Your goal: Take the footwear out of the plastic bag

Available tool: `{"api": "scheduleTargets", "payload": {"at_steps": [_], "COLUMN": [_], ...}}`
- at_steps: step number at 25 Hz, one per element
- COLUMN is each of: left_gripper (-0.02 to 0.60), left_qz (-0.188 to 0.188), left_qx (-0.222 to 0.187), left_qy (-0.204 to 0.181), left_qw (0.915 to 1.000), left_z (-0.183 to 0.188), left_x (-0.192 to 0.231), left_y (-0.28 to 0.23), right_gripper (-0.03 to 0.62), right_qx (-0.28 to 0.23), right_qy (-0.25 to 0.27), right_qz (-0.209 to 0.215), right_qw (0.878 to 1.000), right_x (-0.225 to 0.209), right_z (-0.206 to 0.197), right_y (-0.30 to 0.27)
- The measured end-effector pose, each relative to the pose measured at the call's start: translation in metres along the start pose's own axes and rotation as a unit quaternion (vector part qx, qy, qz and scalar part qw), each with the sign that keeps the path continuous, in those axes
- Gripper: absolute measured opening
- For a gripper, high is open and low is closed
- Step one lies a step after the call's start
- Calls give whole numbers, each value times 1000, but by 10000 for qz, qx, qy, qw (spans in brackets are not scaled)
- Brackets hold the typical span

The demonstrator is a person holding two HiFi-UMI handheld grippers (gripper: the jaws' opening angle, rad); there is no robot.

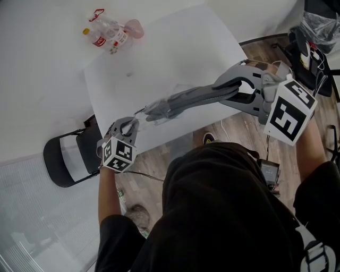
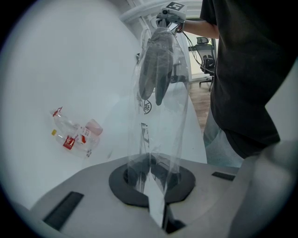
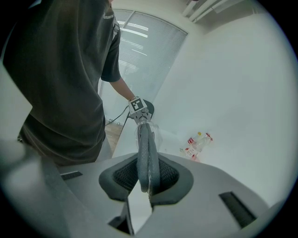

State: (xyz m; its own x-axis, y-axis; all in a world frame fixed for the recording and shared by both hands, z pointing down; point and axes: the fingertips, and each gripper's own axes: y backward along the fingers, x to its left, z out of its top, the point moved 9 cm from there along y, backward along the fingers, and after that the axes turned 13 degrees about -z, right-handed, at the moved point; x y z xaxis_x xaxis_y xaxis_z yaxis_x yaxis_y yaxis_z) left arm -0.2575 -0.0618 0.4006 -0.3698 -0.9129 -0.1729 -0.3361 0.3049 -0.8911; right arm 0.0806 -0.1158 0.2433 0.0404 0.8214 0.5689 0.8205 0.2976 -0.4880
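Observation:
A pair of grey slippers hangs in the air over the white table, stretched between my two grippers. My right gripper is shut on the slippers' near end, pads pressed on both sides. A clear plastic bag still covers their far end. My left gripper is shut on that bag's end, with the thin film pinched in its jaws. In the left gripper view the slippers sit in the bag's upper part, below the right gripper. In the right gripper view the left gripper shows at the slippers' far tip.
Several empty plastic bottles lie at the table's far left, also visible as bottles and bottles. A black folding chair stands left of the table's near edge. Cables and a dark bag are on the wooden floor at the right.

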Motion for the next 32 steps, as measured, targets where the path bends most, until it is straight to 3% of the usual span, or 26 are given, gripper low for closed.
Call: {"api": "scheduleTargets", "payload": {"at_steps": [13,24,32], "left_gripper": [28,27,27], "left_qz": [128,67,215], "left_qx": [5,77,14], "left_qy": [75,371,974], "left_qw": [9999,9993,9950], "left_z": [-17,-14,-29], "left_x": [2,1,-4], "left_y": [-7,5,8], "right_gripper": [75,75,75], "right_qx": [-3,-43,-149], "right_qy": [31,-145,-396], "right_qz": [-128,-193,-524], "right_qw": [9999,9997,9977], "right_x": [1,-13,-11], "right_z": [-7,-9,-18], "right_y": [3,26,43]}}
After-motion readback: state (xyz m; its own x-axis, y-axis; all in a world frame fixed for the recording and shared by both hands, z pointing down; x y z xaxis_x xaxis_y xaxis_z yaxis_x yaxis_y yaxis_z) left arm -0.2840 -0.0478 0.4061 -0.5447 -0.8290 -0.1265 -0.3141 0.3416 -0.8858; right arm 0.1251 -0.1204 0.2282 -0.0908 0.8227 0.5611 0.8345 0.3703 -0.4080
